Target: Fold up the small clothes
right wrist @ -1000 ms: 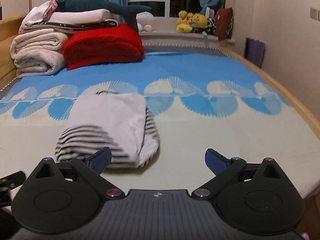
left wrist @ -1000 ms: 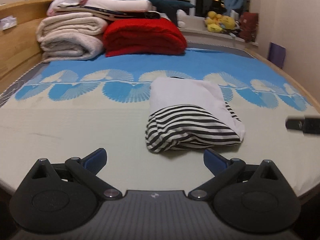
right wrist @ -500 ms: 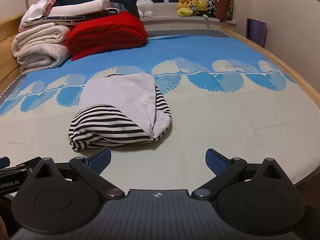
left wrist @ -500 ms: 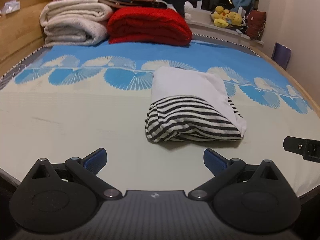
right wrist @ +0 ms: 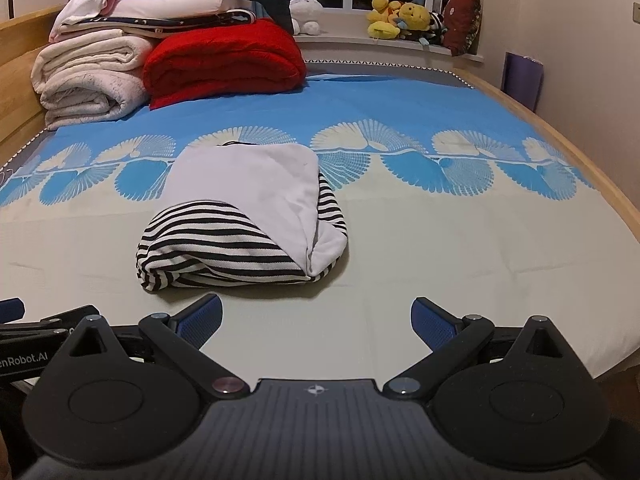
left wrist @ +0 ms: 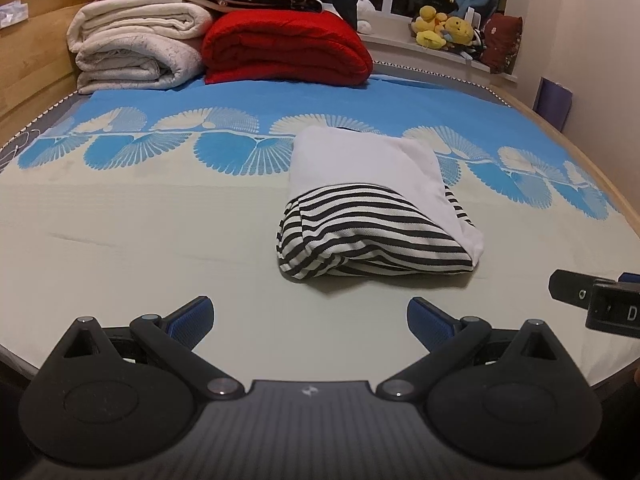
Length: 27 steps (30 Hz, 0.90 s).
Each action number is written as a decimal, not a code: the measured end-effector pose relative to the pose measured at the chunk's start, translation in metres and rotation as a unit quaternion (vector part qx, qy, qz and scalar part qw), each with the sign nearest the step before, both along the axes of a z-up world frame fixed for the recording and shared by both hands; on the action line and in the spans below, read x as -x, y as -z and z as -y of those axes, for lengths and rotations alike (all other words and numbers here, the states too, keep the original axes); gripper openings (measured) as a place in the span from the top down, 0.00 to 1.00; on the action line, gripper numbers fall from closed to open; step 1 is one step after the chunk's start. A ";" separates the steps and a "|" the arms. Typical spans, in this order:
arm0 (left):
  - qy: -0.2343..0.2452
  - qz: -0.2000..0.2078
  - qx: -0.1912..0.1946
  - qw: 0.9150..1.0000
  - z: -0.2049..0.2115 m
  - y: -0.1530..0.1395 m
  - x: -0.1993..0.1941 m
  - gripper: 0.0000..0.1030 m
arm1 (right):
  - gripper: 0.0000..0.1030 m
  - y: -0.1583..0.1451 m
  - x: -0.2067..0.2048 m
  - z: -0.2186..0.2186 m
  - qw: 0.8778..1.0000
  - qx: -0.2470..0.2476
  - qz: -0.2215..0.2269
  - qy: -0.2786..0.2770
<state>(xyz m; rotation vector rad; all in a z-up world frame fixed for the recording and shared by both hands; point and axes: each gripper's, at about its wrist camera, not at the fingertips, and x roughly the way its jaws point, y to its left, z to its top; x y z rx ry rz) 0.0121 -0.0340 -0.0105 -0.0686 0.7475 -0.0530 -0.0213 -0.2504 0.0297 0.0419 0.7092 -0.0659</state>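
Both tongs (left wrist: 310, 314) (right wrist: 316, 316) nearer the folded striped garment (left wrist: 376, 216) than before, spread wide, empty.

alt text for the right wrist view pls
A folded striped garment, white panel on top, lies on the blue-and-cream bed just ahead of the open, empty right tongs. Folded blankets are stacked at the far left.

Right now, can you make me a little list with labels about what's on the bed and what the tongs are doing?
surface: bed sheet, blue fan pattern farther back
main item: folded garment, white over black-and-white stripes, lying flat
left tongs: open, empty, apart from the garment
right tongs: open, empty, just short of the garment
behind: red blanket, cream blankets stacked beside it
window sill: yellow plush toys
fold status: looks folded
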 end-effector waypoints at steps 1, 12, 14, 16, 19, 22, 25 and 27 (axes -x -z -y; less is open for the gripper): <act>0.001 -0.001 -0.002 1.000 0.001 0.000 0.000 0.00 | 0.03 0.000 0.000 0.000 1.000 0.000 0.000 0.000; 0.002 -0.001 -0.003 1.000 0.001 0.002 -0.001 0.00 | 0.03 0.000 0.002 -0.002 1.000 0.005 0.004 -0.004; 0.003 -0.001 -0.004 1.000 0.001 0.002 -0.001 0.00 | 0.03 0.000 0.002 -0.003 1.000 0.004 0.003 -0.004; 0.004 0.000 -0.005 1.000 0.002 0.002 -0.001 0.00 | 0.03 0.000 0.002 -0.003 1.000 0.004 0.003 -0.004; 0.003 0.001 -0.003 1.000 0.002 0.002 -0.001 0.00 | 0.03 0.000 0.002 -0.004 1.000 0.005 0.004 -0.006; 0.002 0.001 -0.002 1.000 0.001 0.002 -0.001 0.00 | 0.03 0.000 0.003 -0.004 1.000 0.006 0.005 -0.006; 0.002 0.002 -0.003 1.000 0.001 0.001 -0.001 0.00 | 0.03 -0.001 0.003 -0.004 1.000 0.005 0.004 -0.005; 0.003 0.002 -0.003 1.000 0.001 0.001 0.000 0.00 | 0.03 -0.001 0.003 -0.004 1.000 0.004 0.004 -0.005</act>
